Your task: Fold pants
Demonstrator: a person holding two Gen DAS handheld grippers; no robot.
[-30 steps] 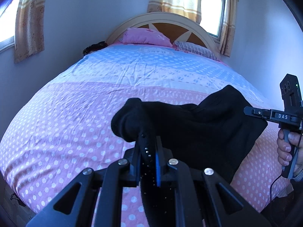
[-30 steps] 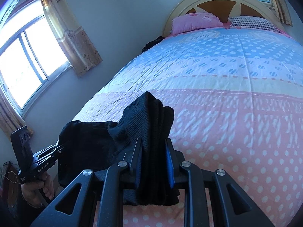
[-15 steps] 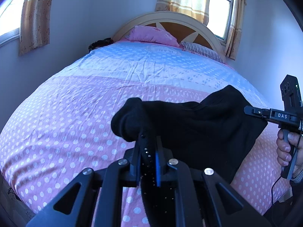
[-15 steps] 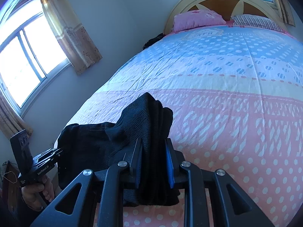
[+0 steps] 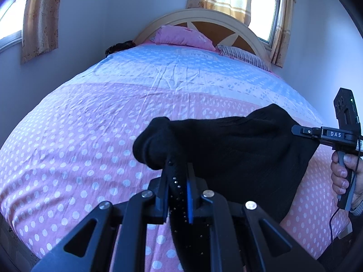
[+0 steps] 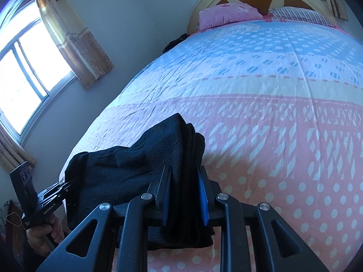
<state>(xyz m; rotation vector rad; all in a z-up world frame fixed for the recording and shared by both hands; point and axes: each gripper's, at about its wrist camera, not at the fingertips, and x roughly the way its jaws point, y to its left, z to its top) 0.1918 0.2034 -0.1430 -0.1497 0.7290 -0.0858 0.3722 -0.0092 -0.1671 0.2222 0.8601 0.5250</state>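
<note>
Black pants (image 5: 238,149) hang stretched between my two grippers above the near end of the bed. My left gripper (image 5: 178,170) is shut on one bunched end of the pants, which drape down between its fingers. At the far right of the left wrist view, my right gripper (image 5: 297,129) clamps the other end, held by a hand (image 5: 340,176). In the right wrist view the right gripper (image 6: 183,174) is shut on a thick bunch of the pants (image 6: 140,158). The left gripper (image 6: 68,184) shows at lower left, pinching the far end.
The bed (image 5: 113,117) carries a pink and blue dotted cover. A pink pillow (image 5: 181,37) and a striped pillow (image 5: 245,56) lie against the headboard (image 5: 204,18). A dark item (image 5: 119,46) sits at the bed's far left corner. Curtained windows (image 6: 27,68) flank the room.
Both grippers have moved a little forward and up over the bed with the pants still held between them. The grips look unchanged.
</note>
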